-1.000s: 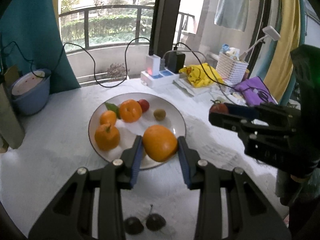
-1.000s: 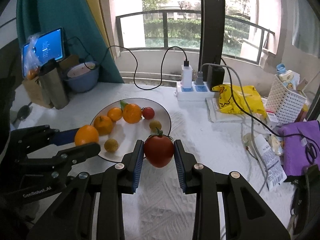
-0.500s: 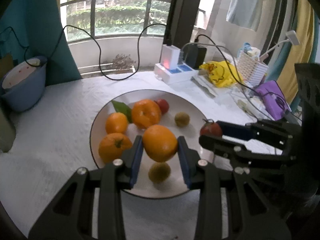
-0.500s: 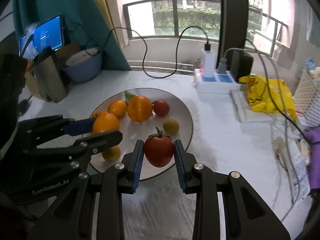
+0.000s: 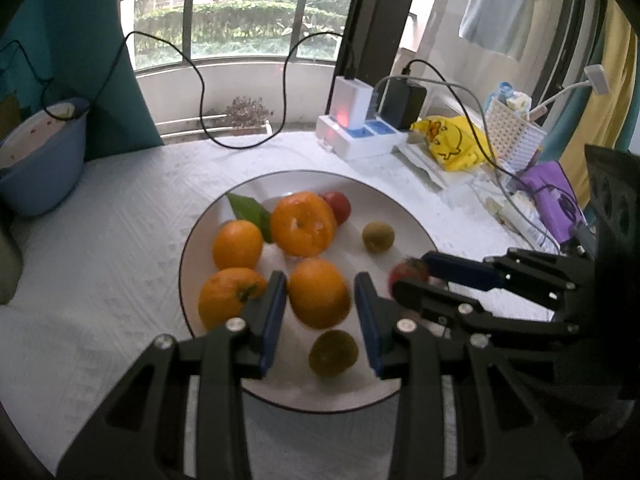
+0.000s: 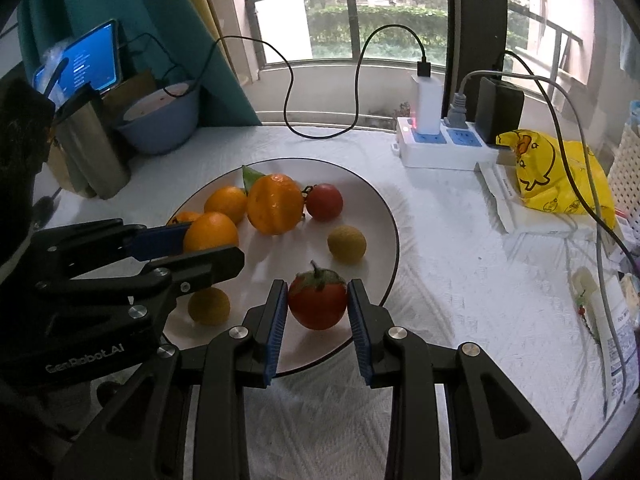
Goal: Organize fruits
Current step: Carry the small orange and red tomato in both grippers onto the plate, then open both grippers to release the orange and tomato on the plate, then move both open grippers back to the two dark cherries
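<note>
Two fruits poised over a crowded plate [image 6: 394, 240]

Left gripper [image 5: 320, 300] has its pads spread slightly wider than the orange [image 5: 319, 294], small gaps showing either side, so whether it truly grips is unclear; right gripper [image 6: 318, 306] pinches the tomato [image 6: 317, 300] above the plate's near edge. Released here, the orange could roll into the small greenish fruit [image 5: 333, 353] or the neighbouring oranges; the tomato, so close to the rim, might tumble onto the white cloth [image 6: 460, 280].

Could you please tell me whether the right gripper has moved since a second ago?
Yes. The right gripper, shut on the tomato, has advanced from the near tablecloth to over the plate, toward the power strip.
</note>
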The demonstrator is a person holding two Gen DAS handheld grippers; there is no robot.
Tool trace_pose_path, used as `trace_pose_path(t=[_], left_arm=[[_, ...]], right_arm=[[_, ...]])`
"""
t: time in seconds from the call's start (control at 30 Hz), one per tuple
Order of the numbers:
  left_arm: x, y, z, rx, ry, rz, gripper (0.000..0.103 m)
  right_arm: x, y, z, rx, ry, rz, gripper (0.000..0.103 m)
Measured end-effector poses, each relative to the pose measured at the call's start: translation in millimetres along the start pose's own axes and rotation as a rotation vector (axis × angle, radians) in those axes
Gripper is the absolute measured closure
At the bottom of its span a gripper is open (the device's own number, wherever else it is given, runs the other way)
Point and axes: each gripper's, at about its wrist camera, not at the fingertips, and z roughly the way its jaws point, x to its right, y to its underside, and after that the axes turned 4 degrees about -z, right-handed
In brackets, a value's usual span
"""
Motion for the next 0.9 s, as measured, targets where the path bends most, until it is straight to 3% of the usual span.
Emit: trace_pose_path(t=[0.13, 0.23, 0.9], left_arm=[[0.8, -1.1, -8.5, 0.020, -0.003, -0.002, 0.066], [0.7, -1.5, -16.4, 0.036, 0.004, -0.006, 0.057], [6.5, 25.0, -93.2, 0.139, 0.023, 0.022, 0.057]], right_arm=[[0.6, -0.6, -1.5, -0.002, 0.011, 0.007, 0.070], [-0.4, -0.5, -7.4, 0.006, 0.017, 0.010, 0.069], [-33.0, 9.6, -66.4, 0.072, 0.052, -0.010, 0.069]])
